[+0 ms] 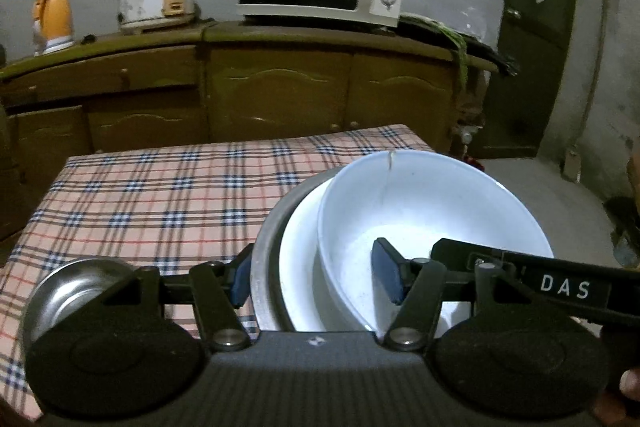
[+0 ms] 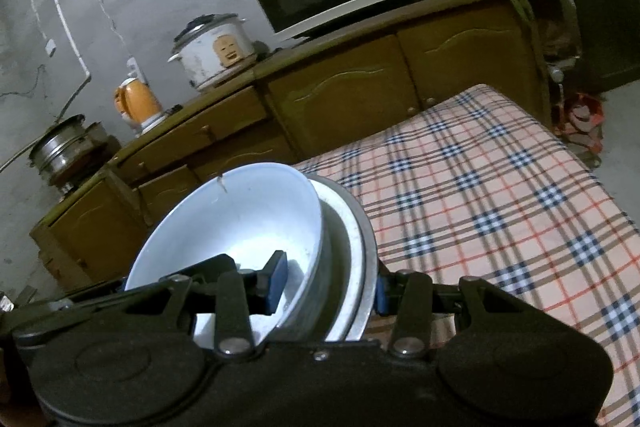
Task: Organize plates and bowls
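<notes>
White china and grey metal are stacked together: a white bowl (image 1: 432,211) sits in a white plate (image 1: 300,267), which sits in a metal dish (image 1: 268,251), and the whole stack looks held up, tilted, above the checked tablecloth (image 1: 160,195). The left gripper (image 1: 316,281) has one finger outside the dish's rim and the other inside the bowl, so its jaws are clamped across the near edge of all three pieces. The right gripper (image 2: 328,285) does the same from the other side, with one pad (image 2: 278,281) inside the bowl and the other under the dish's rim (image 2: 370,267). Carrying this well probably means keeping both grips equally firm and bringing the stack level, since the bowl leans in the plate and could slide out. The two hands should likely move as one, neither pulling ahead. A crack runs down from the bowl's far rim (image 1: 390,163), so squeezing harder seems unwise. A small steel bowl (image 1: 76,287) rests on the cloth just left of the left gripper, probably next for the stack.
</notes>
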Tool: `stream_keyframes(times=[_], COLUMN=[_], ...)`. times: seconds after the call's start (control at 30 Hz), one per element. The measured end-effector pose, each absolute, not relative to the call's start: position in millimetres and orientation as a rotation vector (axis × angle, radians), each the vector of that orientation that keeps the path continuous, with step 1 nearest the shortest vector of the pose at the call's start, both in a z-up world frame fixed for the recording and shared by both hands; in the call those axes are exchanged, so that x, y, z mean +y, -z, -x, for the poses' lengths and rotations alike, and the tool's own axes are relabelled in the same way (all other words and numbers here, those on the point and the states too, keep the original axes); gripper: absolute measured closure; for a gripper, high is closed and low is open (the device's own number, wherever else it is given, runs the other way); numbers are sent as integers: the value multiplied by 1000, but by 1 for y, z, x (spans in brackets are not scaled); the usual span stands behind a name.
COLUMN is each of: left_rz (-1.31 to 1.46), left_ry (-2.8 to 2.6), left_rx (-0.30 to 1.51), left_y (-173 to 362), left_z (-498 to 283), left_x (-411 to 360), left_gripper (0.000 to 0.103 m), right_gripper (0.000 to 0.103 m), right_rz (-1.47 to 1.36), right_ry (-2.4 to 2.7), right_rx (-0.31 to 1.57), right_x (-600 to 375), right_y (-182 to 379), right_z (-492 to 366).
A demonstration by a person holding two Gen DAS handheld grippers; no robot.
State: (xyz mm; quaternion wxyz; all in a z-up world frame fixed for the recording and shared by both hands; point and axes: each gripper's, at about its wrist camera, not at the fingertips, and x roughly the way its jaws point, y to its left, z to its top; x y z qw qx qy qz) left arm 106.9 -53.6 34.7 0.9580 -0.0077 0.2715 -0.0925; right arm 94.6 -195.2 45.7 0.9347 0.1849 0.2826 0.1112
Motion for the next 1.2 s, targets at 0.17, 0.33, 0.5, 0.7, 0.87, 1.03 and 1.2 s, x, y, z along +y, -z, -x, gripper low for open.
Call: stream_keyframes(times=[0.17, 0.33, 0.5, 0.7, 0.87, 1.03, 1.2], left_rz=[26, 39, 53, 71, 85, 98, 112], left_ry=[149, 114, 81, 41, 9, -26, -56], left_rx=[543, 532, 526, 527, 536, 541, 554], left_y=[-38, -42, -43, -42, -39, -36, -31], left_z=[-100, -95, -90, -84, -81, -79, -79], left_x=[-36, -19, -1, 24, 45, 67, 88], left_gripper=[41, 41, 41, 41, 41, 41, 41], right_gripper=[52, 52, 52, 52, 52, 52, 52], right_rz=[-365, -348, -331, -314, -297, -285, -269], right_ry=[-265, -300, -334, -373, -403, -434, -463], right_rx=[583, 586, 591, 602, 622, 633, 651], right_x=[-173, -151, -128, -100, -73, -47, -20], right_y=[-49, -52, -54, -52, -47, -42, -34], right_z=[-95, -95, -96, -98, -102, -107, -114])
